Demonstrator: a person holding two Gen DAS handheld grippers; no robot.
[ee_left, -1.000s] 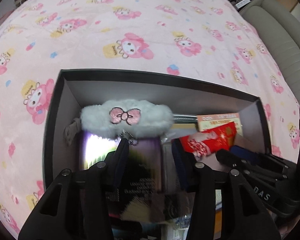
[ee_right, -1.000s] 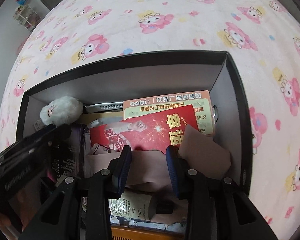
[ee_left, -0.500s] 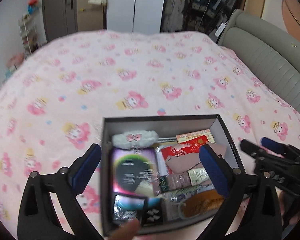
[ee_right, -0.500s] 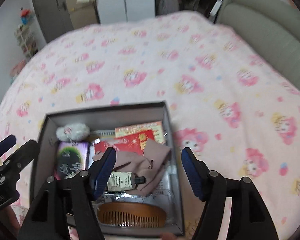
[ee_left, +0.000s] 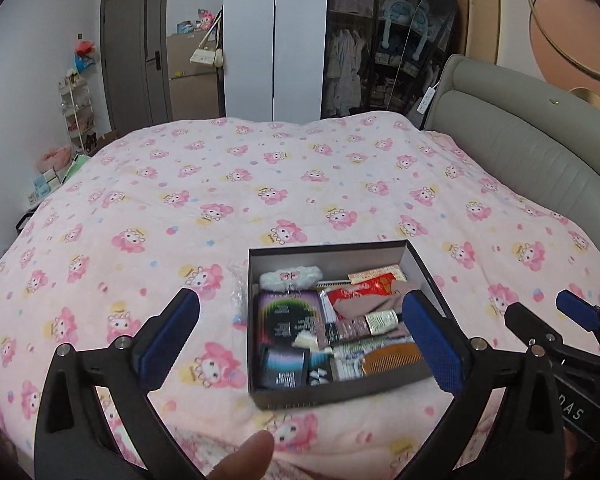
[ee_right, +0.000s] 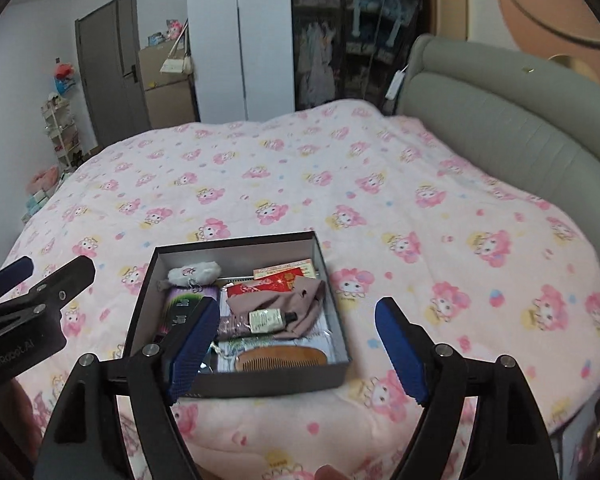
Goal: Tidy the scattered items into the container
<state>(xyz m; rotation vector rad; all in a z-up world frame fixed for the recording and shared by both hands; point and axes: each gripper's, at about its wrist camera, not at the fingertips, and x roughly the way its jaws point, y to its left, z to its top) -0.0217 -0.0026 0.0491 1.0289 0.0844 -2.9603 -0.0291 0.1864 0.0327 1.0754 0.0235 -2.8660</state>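
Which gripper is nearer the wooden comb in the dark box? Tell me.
Right. The right gripper hangs over the wooden comb in the dark box; the left gripper sits farther toward the box's left side.

**Black tongs, blue pads**

Both tongs, left (ee_left: 300,344) and right (ee_right: 296,344), are black plastic frames with silver screws and textured blue pads (ee_left: 432,344). White lettering marks their sides. A bare fingertip (ee_left: 244,456) shows below the left tongs.
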